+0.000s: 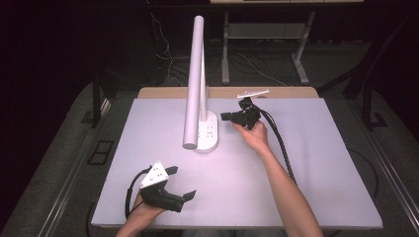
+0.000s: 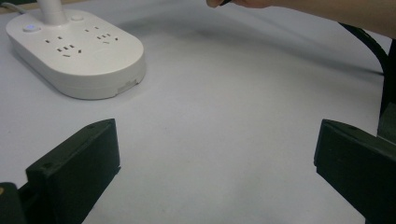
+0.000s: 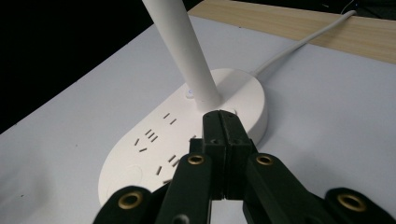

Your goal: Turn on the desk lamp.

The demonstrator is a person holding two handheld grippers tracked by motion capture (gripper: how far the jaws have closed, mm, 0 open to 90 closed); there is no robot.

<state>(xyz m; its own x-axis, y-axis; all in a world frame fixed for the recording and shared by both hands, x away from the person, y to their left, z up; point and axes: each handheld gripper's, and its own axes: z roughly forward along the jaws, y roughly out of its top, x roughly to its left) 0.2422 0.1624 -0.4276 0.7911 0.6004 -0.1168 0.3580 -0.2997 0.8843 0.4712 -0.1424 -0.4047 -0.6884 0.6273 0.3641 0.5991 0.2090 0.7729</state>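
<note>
Count of items on the bench [image 1: 306,163]: one lamp [image 1: 195,84], two tongs, two cables trailing from the tongs.

Lamp stands at the bench's far middle, a white tube on an oval base [image 1: 208,133]. Base carries socket slots in groups on its top face; the right gripper view shows several groups, but an exact slot count cannot be made out, as the tongs cover the near part. One small lit button [image 3: 189,93] sits beside the stem. One white cord [image 3: 303,42] leaves the base toward the far wooden edge.

Right tongs [image 1: 223,116]: jaws pressed together, nothing between them, tips just beside the base near the stem; whether they touch the base cannot be told. Right hand [image 1: 254,134] grips them from behind.

Left tongs [image 1: 182,183]: jaws spread wide, holding nothing, low over bare bench at the near left, well apart from the lamp.

Left gripper view cuts off the base's far end and the stem above its foot. High view shows a small white object [image 1: 253,92] at the far edge, too small to identify.
</note>
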